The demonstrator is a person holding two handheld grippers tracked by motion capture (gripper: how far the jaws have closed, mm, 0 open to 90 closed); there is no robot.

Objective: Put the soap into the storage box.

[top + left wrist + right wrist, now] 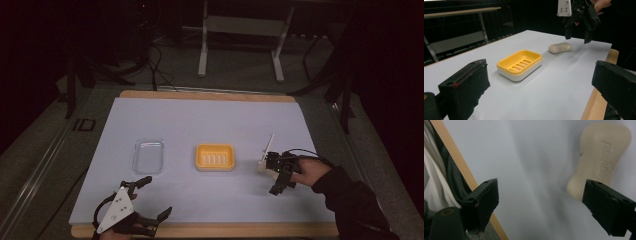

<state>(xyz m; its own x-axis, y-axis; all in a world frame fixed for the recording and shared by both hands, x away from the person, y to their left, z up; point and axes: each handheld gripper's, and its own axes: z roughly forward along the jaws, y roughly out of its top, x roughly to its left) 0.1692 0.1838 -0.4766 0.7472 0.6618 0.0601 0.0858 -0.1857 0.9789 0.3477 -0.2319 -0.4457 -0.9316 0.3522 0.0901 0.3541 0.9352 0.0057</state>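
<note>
- Soap bar [600,157]: a smooth, cream, waisted oblong with embossed lettering, laid flat on the white-covered tabletop [200,120].
- Right gripper [279,175]: its black, block-shaped fingers [607,207] are spread apart and empty; the bar is seen just beyond one fingertip, off the gap between them, untouched.
- Left gripper [150,200]: fingers held wide open, empty, well apart from the bar.
- Soap dish [215,156]: glossy yellow slotted tray on a white base, placed between the two grippers.
- Clear lid [148,155]: transparent rounded rectangle, beyond the left fingers.
</note>
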